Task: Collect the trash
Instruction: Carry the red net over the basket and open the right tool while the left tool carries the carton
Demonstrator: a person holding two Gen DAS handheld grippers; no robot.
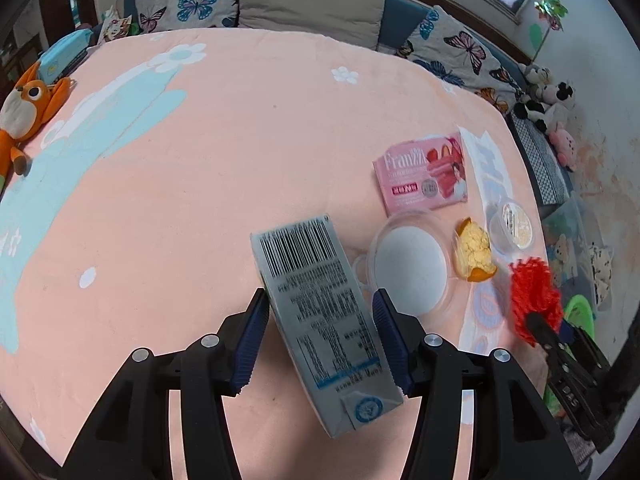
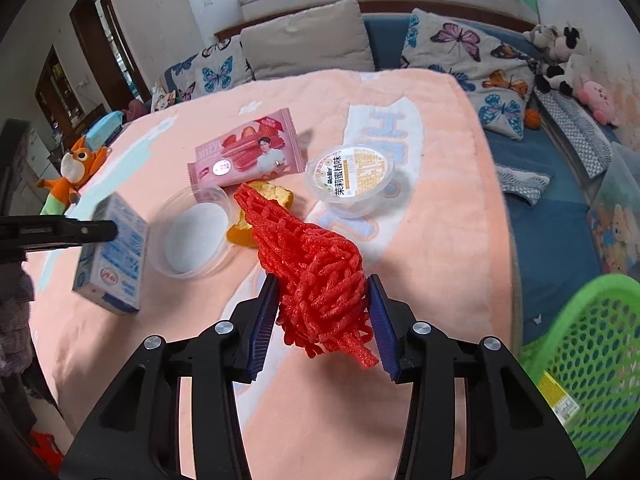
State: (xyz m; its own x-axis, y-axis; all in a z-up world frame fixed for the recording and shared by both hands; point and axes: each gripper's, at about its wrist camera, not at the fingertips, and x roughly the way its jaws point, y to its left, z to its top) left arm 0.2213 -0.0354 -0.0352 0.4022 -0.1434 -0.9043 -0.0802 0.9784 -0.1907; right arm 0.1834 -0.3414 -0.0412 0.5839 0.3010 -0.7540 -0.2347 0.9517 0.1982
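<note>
We hold the milk carton (image 1: 320,320) between our left fingers (image 1: 256,344) and the red net (image 2: 320,292) squeezed in our right fingers (image 2: 266,320), both above the bed (image 1: 200,140). The wrapper (image 2: 246,152), empty cup (image 2: 192,232), peel (image 2: 276,196) and jelly cup (image 2: 350,176) remain; the green basket (image 2: 592,344) waits nearby.

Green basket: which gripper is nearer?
Right. The right gripper, shut on the red foam net, sits just left of the green basket. The left gripper, holding the milk carton, is farther left.
</note>
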